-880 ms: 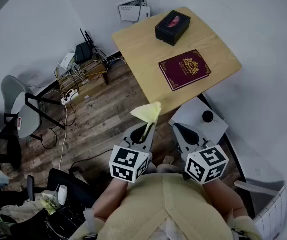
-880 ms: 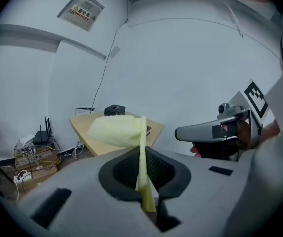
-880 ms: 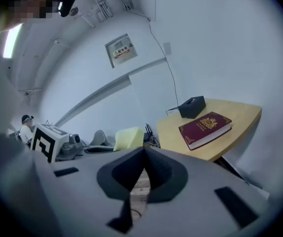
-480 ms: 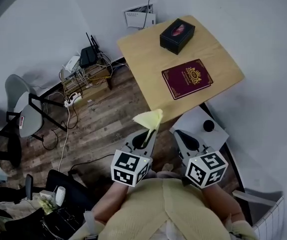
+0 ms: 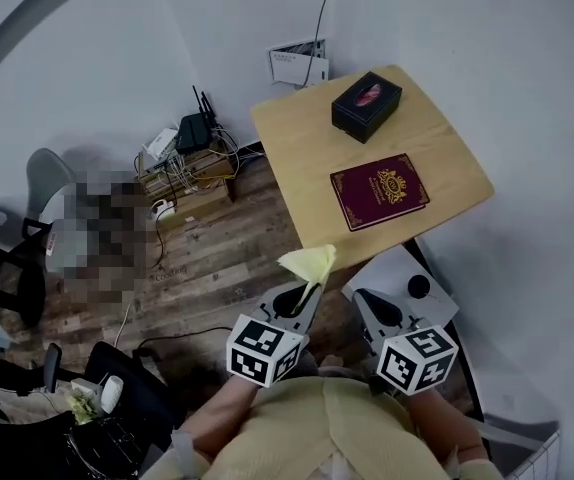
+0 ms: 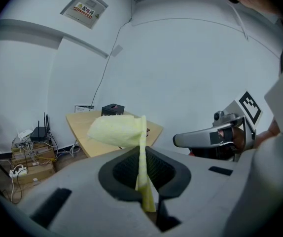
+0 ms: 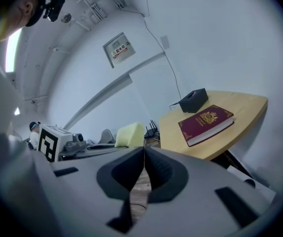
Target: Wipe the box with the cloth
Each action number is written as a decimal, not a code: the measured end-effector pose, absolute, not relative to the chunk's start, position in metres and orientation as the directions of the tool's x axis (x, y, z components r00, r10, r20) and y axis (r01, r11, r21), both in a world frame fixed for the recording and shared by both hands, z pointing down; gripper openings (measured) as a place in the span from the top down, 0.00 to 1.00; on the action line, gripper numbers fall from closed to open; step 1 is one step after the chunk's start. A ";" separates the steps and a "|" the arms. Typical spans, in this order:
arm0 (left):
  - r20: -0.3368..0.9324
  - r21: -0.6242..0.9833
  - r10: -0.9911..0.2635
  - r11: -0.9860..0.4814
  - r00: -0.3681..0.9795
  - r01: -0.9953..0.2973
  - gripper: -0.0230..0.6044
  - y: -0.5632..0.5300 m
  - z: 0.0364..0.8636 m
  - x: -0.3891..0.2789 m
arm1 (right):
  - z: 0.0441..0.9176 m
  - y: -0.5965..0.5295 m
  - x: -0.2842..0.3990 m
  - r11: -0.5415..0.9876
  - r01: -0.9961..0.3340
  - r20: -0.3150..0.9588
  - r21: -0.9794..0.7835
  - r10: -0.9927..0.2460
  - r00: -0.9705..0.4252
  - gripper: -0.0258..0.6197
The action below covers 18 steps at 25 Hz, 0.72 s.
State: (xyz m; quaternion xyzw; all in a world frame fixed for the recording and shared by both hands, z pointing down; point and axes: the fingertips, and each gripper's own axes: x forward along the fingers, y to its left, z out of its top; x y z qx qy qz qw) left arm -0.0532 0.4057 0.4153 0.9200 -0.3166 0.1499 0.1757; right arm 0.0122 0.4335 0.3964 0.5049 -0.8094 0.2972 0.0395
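A flat dark-red box (image 5: 378,190) with a gold crest lies on the light wooden table (image 5: 297,138); the right gripper view shows the box (image 7: 205,124) too. My left gripper (image 5: 309,290) is shut on a pale yellow cloth (image 5: 309,263) that sticks up from its jaws, short of the table's near edge. In the left gripper view the cloth (image 6: 119,131) flops to the left above the left gripper (image 6: 142,174). My right gripper (image 5: 367,298) is beside it, shut with nothing in it; in its own view the right gripper (image 7: 143,156) has its pads touching.
A black tissue box (image 5: 366,106) stands at the table's far end. A white stand (image 5: 387,268) with a black knob (image 5: 418,286) sits below the table's near corner. Cables and a router (image 5: 195,131) lie by the wall, a grey chair (image 5: 42,178) to the left.
The view has shifted, so the table and boxes sit further right and lower in the picture. Both grippers stay side by side, the left still holding the cloth.
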 end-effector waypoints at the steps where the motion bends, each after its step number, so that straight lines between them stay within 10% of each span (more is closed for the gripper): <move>1: 0.384 0.225 -0.534 -0.737 0.753 -0.638 0.92 0.404 0.413 -0.054 | 0.396 0.433 0.011 0.323 -0.836 0.363 -0.444 -0.788 -0.498 0.91; 18: 0.383 0.222 -0.530 -0.742 0.757 -0.633 0.92 0.333 0.421 -0.106 | 0.406 0.357 -0.034 0.312 -0.846 0.408 -0.432 -0.769 -0.492 0.91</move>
